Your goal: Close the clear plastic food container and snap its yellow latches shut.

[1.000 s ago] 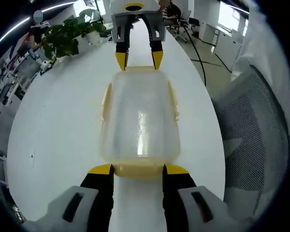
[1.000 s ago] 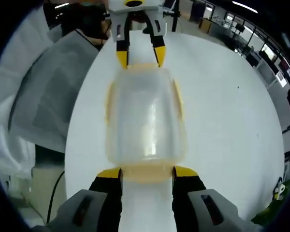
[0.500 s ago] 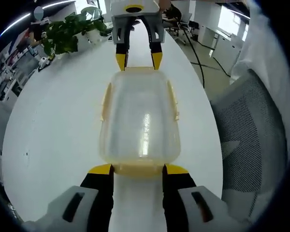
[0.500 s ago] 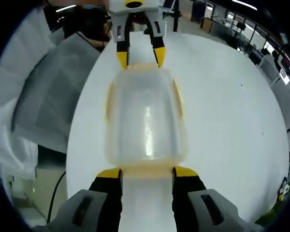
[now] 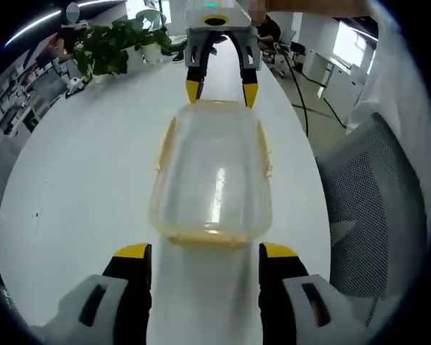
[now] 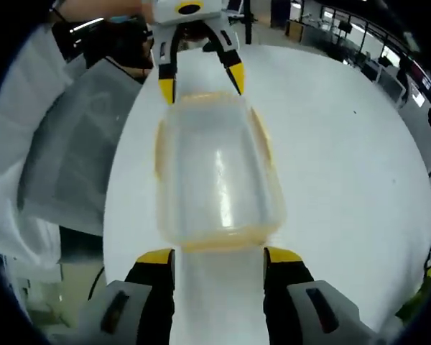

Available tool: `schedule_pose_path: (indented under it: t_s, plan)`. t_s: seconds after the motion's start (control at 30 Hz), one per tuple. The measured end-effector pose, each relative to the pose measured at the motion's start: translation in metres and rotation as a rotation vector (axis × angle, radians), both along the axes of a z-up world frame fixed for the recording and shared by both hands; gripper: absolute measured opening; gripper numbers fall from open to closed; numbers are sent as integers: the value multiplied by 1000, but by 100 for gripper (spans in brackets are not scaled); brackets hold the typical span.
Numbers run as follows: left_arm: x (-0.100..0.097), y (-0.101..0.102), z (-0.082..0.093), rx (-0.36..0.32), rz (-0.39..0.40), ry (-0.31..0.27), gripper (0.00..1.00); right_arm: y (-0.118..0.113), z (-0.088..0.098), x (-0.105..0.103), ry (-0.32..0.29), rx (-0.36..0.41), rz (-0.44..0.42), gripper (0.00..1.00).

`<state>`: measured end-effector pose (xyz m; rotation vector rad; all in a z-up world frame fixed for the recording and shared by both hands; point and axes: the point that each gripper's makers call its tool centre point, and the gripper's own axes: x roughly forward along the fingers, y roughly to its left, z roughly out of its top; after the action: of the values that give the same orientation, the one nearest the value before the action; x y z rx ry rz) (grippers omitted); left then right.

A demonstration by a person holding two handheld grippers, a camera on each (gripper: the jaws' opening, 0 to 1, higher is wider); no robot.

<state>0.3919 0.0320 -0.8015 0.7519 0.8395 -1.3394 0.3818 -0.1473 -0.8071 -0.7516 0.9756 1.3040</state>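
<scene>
in the left gripper view, my left gripper (image 5: 205, 251) has pulled back a little from the clear plastic food container (image 5: 212, 176). half a second ago its yellow tips sat right at the near end of the box. now there is a small gap, and the jaws stand wider apart with nothing between them. the container sits in the middle of the white table (image 5: 79, 187), with its lid on top. the yellow latches (image 5: 164, 144) run along its long sides and look folded down, but i can't tell for sure if they clicked. the right gripper (image 5: 221, 86) is at the far end, its tips just beside the box, jaws apart. a green plant (image 5: 111, 47) stands far off on the left, and a mesh chair (image 5: 373, 208) is on the right.

in the right gripper view, my right gripper (image 6: 219, 255) has also backed off from its end of the container (image 6: 215, 176). its jaws are spread and hold nothing. the left gripper (image 6: 199, 80) shows at the far end, jaws apart too. the box looks a bit turned now, but my hand moved, so it may just be the camera.

i think both ends were just pressed and let go, so the job looks nearly done.
</scene>
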Motion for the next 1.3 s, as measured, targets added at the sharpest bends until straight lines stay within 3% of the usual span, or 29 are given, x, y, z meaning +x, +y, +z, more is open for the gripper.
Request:
schedule_pose_path:
  t_s: [0.23,0.37,0.47,0.63,0.8,0.9,1.07,1.13,1.3]
  plan:
    - [-1,7,7,-49,142,10,52,-8,10,-4,-14,28,-90,44]
    - [-3,3,16,-110,255,49,53,-10,15,-3,6,55,-222,42]
    - [3,8,16,-99,357,59,55,-8,17,-4,39,71,-302,43]
    - [3,4,22,-134,506,114,56,-2,27,4,63,126,-476,41]
    - [7,-1,25,-190,684,178,54,4,28,6,79,122,-567,40]
    - [6,0,22,-174,710,194,53,4,25,6,89,108,-618,40]
    - [7,0,17,-177,838,258,52,7,22,10,144,141,-750,38]
    - [6,0,17,-175,857,267,51,8,22,10,147,140,-749,38]
    - [5,-2,15,-182,942,314,49,10,21,16,170,163,-843,37]
